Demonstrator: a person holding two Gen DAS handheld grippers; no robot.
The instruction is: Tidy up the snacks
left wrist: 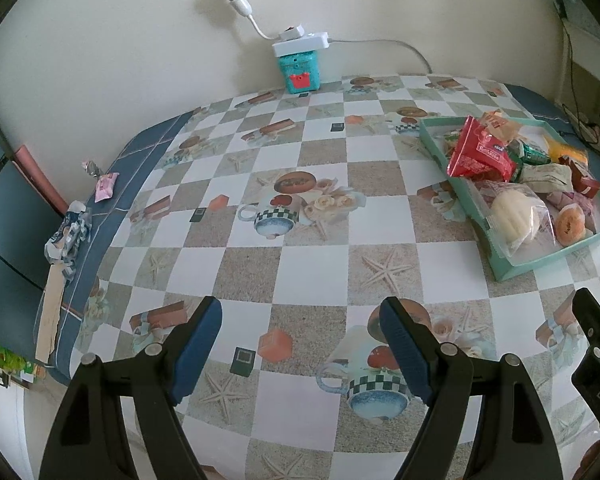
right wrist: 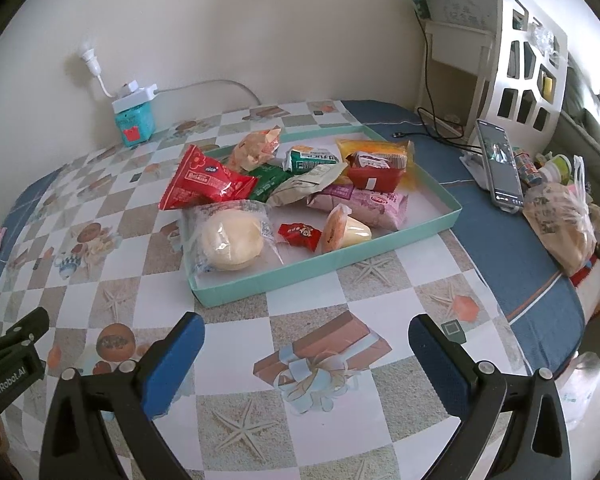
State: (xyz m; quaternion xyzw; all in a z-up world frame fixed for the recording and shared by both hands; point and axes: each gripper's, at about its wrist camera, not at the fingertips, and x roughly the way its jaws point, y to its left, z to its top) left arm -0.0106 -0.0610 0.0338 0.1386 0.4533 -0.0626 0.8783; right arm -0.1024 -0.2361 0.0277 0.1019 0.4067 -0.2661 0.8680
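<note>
Mint tray (right wrist: 436, 222) on checked cloth, piled w/ wrapped snacks (right wrist: 204, 184), bun pkt (right wrist: 230, 242) at front corner.

Cream wall (left wrist: 100, 40); white shelf (right wrist: 528, 76) right.

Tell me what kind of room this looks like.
Probably a lived-in room at home, at a dining table: a patterned tablecloth, a teal tray of wrapped snacks, and a phone propped beside a white cutout chair.

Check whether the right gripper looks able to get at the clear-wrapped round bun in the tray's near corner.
Probably yes. The right gripper is open and empty, and only bare tablecloth lies between it and the tray. The bun sits on top in the near corner, uncovered, behind just a low wall.
</note>
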